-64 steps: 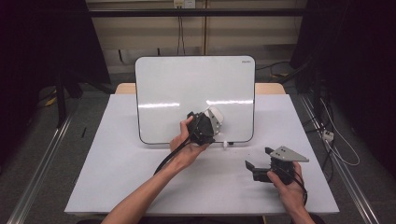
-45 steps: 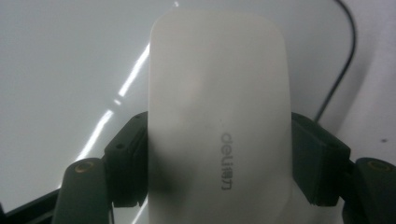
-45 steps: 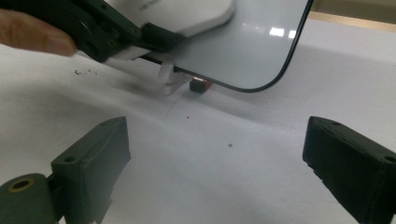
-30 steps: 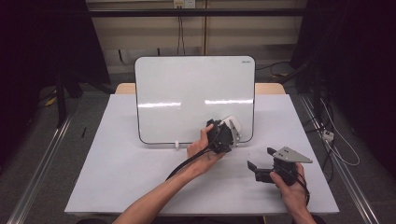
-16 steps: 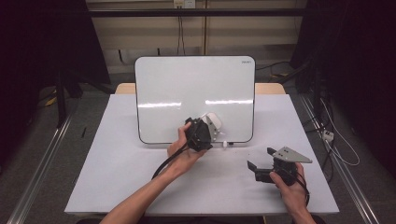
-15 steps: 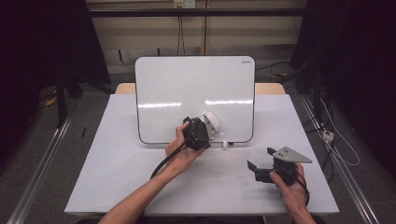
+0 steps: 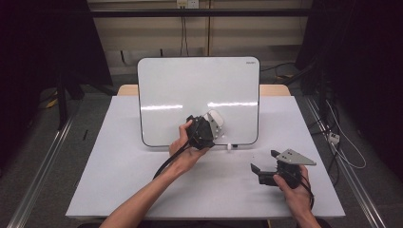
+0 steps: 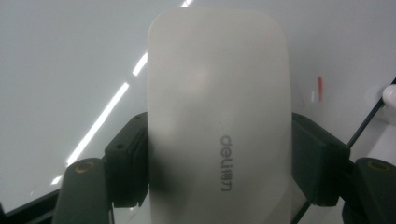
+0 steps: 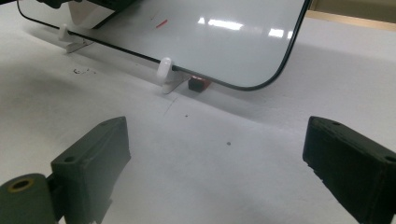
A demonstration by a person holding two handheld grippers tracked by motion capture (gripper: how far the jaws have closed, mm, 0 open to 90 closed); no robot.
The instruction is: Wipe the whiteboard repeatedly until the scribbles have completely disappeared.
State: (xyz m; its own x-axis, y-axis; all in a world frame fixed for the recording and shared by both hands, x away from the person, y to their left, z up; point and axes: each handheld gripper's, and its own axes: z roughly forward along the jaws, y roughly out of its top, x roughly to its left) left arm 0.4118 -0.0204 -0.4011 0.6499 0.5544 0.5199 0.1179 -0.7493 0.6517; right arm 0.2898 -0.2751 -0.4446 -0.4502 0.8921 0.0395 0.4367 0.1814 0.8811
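Note:
A white-backed eraser (image 7: 215, 122) with grey lettering (image 8: 219, 116) sits between the jaws of my left gripper (image 7: 208, 129), which is shut on its sides. The eraser is held against the lower middle of an upright whiteboard (image 7: 199, 90). In the left gripper view a short red mark (image 8: 320, 88) shows on the board to the eraser's right. My right gripper (image 7: 262, 171) rests low on the white table at the front right, open, with nothing between its pads (image 9: 93, 163). Ahead of it stands the whiteboard's lower corner (image 9: 261, 70).
The board stands in white clip feet (image 9: 165, 70); a small red and black piece (image 9: 198, 85) lies beside one. The white tabletop (image 7: 119, 180) stretches in front of the board. Dark curtains, floor rails and cables (image 7: 332, 137) surround the table.
My left gripper has slid the eraser leftward along the lower part of the board since a second ago. The right gripper has stayed where it was.

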